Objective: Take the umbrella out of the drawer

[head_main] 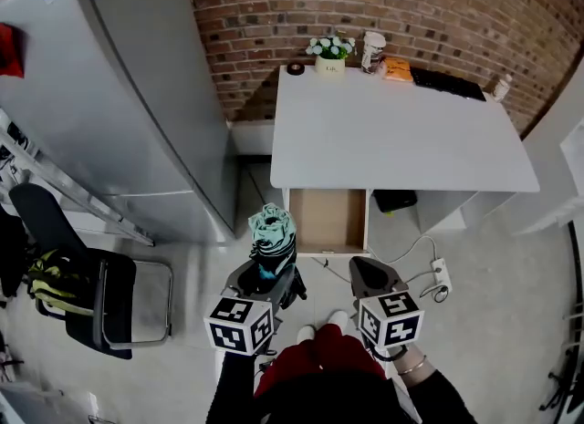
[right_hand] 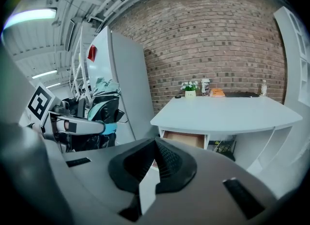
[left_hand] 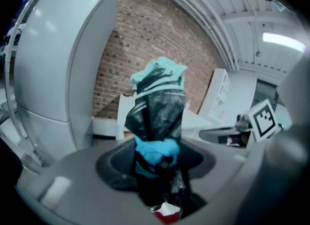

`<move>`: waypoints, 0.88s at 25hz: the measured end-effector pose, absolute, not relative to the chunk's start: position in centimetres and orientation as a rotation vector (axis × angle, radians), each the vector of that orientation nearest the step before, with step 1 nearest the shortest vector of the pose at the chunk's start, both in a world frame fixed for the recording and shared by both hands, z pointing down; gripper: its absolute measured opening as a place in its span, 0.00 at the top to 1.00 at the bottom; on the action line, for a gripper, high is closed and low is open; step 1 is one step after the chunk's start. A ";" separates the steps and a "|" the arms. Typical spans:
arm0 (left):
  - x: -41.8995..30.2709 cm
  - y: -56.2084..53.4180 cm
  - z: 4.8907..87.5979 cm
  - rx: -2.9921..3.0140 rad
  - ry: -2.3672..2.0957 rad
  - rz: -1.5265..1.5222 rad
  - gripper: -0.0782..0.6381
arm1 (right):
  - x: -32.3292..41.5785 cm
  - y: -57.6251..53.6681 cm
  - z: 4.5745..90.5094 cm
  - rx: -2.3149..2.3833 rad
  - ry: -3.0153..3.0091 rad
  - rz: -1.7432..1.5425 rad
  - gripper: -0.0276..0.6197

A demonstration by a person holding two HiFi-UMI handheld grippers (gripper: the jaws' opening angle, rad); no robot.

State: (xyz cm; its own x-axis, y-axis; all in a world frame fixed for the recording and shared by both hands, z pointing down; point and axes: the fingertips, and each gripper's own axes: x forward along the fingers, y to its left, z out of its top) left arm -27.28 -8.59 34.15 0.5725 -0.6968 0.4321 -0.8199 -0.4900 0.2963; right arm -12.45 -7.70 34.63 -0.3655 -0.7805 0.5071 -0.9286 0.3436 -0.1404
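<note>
The left gripper (head_main: 273, 274) is holding the umbrella (head_main: 272, 234) upright. The right gripper (head_main: 368, 273) is pressing its jaws together, empty. The drawer (head_main: 327, 222) is sitting open under the tabletop's (head_main: 392, 139) front edge.

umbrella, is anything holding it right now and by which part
The left tongs grip the folded umbrella near its lower end, around the blue strap. The right tongs are shut on nothing.

The umbrella (head_main: 272, 242) is patterned in black and mint green; the tabletop (head_main: 392, 139) is coloured white, the wall (head_main: 474, 12) red-brown brick, the drawer (head_main: 327, 220) pale brown.
</note>
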 end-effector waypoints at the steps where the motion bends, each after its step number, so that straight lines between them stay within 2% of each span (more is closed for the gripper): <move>1: -27.4 -8.4 34.0 2.332 -1.219 0.339 0.57 | -12.5 -7.6 34.5 1.514 -2.266 0.590 0.96; 22: -24.3 -10.2 35.6 2.306 -1.162 0.353 0.57 | -9.6 -8.4 35.8 1.552 -2.239 0.618 0.96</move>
